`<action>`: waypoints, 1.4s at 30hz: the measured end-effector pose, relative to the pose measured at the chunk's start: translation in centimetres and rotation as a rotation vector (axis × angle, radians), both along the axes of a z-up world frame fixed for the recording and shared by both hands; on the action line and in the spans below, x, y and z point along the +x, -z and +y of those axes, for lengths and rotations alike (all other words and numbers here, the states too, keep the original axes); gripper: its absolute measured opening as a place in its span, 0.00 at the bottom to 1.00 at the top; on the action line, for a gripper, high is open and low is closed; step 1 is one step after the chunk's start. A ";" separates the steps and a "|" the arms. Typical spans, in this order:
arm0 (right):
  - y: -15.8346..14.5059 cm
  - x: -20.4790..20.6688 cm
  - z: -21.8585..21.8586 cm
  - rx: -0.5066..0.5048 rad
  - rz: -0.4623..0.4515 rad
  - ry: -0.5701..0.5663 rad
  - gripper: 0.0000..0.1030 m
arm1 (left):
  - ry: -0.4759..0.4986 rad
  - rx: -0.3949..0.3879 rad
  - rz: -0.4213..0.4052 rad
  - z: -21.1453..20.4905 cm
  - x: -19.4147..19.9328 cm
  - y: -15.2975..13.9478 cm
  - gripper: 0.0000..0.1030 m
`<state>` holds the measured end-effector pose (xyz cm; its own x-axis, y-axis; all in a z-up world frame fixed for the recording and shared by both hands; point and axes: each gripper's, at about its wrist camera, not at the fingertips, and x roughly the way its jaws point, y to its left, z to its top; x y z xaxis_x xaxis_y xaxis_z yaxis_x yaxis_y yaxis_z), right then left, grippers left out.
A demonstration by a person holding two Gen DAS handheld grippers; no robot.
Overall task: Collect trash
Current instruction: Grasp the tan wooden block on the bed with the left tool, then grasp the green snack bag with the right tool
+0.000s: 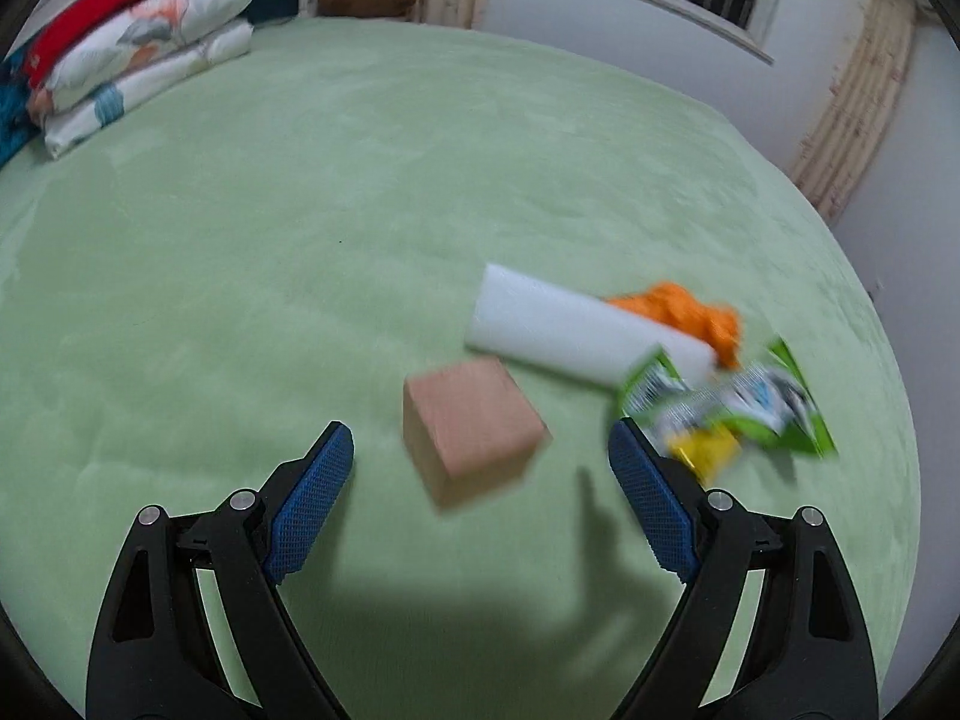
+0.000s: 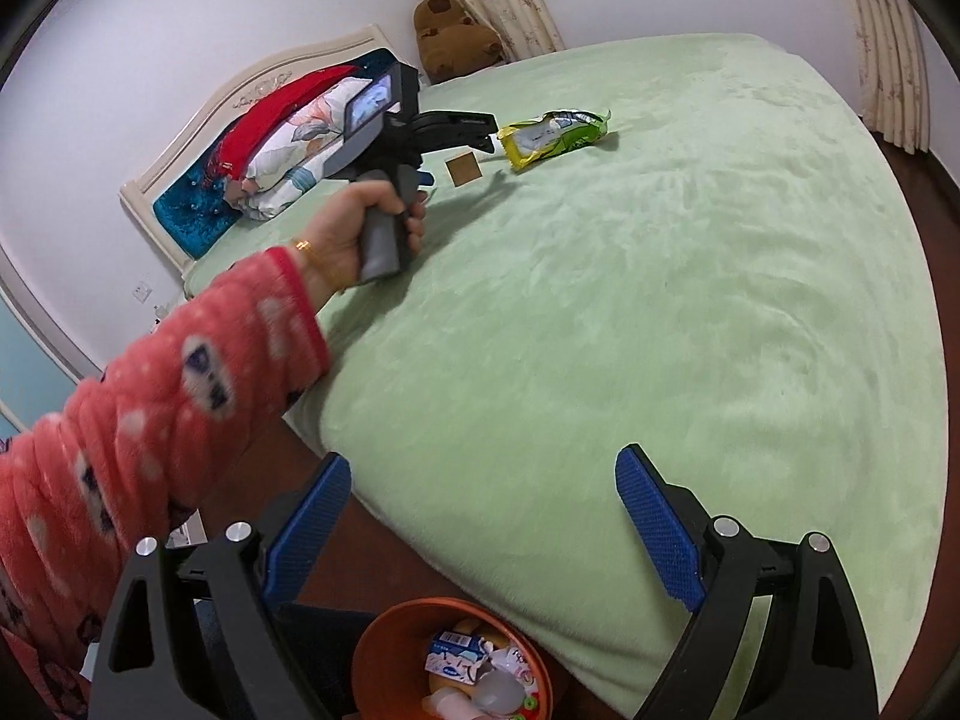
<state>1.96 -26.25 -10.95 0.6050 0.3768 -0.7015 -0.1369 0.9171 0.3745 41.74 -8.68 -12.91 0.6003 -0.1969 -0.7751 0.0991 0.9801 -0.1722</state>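
While my left gripper [image 1: 480, 450] hangs over the green bed [image 1: 300, 240] with its jaws spread wide and nothing between them, the small brown box [image 1: 471, 429] lies on the blanket just ahead. Beyond it sit a white roll [image 1: 558, 330], an orange scrap [image 1: 690, 312] and a green snack bag [image 1: 738, 408], bunched close together. I judge this the reach for the next piece of trash. My right gripper [image 2: 483, 504] is also spread and empty, above the bed's edge by the orange bin [image 2: 384, 648], which already holds rubbish. Next I should centre the box between the pads, lower, then close.
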 end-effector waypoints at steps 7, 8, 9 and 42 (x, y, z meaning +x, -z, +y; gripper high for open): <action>0.0 1.1 0.2 0.004 -0.001 -0.016 0.86 | -0.033 -0.020 0.015 1.1 0.4 1.2 0.42; -0.1 1.1 0.3 0.004 -0.002 -0.018 0.86 | -0.030 -0.028 0.010 1.4 0.3 1.0 0.42; -0.1 1.1 0.3 0.003 -0.002 -0.019 0.86 | -0.029 -0.014 -0.003 1.3 0.1 0.7 0.42; -2.1 22.2 -0.4 0.143 0.104 0.263 0.86 | -0.018 0.102 -0.203 11.3 -28.2 -5.3 0.42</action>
<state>24.14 -26.68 -8.85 0.6221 0.3162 -0.7162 0.1436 0.8532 0.5014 13.58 2.61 -7.58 0.7490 -0.1113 -0.6531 0.1041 0.9933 -0.0499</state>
